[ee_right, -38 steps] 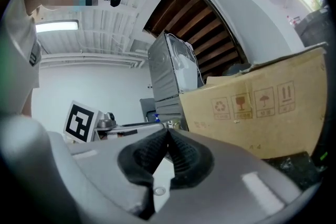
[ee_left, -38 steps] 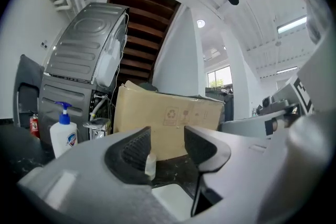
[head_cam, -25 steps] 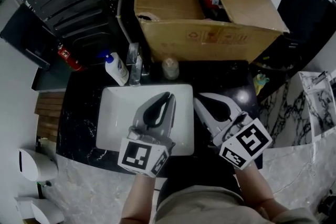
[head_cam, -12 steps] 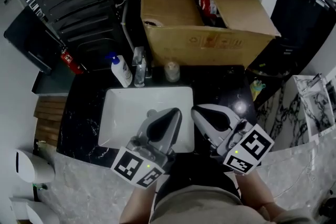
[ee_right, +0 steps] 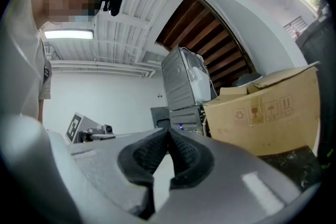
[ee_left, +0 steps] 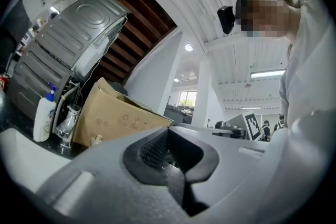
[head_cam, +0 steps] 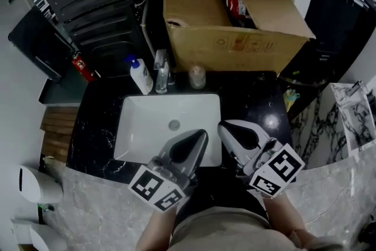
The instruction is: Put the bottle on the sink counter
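A white pump bottle with a blue top stands upright on the black sink counter, behind the basin's back left corner. It also shows at the far left of the left gripper view as the pump bottle. My left gripper hovers over the front edge of the white basin, shut and empty. Just right of it my right gripper is also shut with nothing in it. Both are well short of the bottle. The left gripper and right gripper have their pads pressed together.
A chrome faucet and a small jar stand behind the basin. An open cardboard box holding a red item fills the back of the counter. A dark louvred unit and a red object are at the left.
Both grippers have drawn back from over the basin toward its front edge. The bottle, faucet and box stay where they were.
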`<state>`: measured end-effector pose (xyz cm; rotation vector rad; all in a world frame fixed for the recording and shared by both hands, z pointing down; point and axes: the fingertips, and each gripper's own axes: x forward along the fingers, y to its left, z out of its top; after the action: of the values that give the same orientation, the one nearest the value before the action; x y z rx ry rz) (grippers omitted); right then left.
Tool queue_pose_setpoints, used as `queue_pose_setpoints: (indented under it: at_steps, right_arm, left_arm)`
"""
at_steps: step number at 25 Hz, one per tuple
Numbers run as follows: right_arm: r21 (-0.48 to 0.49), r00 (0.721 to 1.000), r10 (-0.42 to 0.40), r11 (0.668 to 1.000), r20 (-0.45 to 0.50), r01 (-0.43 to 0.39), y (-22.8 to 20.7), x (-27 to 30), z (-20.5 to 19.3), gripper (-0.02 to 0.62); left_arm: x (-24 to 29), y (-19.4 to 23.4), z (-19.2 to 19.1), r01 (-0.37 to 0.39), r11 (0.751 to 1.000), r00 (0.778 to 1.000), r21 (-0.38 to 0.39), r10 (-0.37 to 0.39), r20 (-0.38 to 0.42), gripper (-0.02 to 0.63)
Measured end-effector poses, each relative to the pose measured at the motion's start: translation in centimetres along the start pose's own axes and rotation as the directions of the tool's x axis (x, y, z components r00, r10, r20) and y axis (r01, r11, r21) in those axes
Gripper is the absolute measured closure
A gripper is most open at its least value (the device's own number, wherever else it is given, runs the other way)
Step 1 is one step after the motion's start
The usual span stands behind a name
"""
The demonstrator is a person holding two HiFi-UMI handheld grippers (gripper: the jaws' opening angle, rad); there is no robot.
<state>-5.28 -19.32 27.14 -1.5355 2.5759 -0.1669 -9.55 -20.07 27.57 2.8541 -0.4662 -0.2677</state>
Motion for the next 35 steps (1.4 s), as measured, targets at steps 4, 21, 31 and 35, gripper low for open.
queue_pose_setpoints:
  at_steps: [4,21,31,35]
  right_arm:
    - [-0.008,1.000,0.011,1.000,-0.007,-0.011,0.4,0.1,-0.4,0.592]
    - [-0.072,0.999,0.051,0.996,0.008,-0.050,1.7,1.5,-0.3,0.592]
    - [-0.069,0.995,0.092,0.993,-0.035,-0.095,2.3,2.4,-1.3,0.592]
    - [-0.073,0.994,0.098,0.992,-0.038,-0.101,2.4,2.6,-1.4,0.592]
  left_arm:
    - [-0.2,0.3,-0.4,-0.013,1.000,1.000,-0.021,0.013,-0.002,0.598]
    - [-0.1,1.5,-0.6,-0.055,0.998,0.998,-0.035,0.054,-0.022,0.598]
    - [-0.7,2.9,-0.9,-0.118,0.993,0.992,-0.022,0.118,-0.035,0.598]
    - [-0.7,3.0,-1.1,-0.118,0.993,0.992,-0.022,0.117,-0.041,0.598]
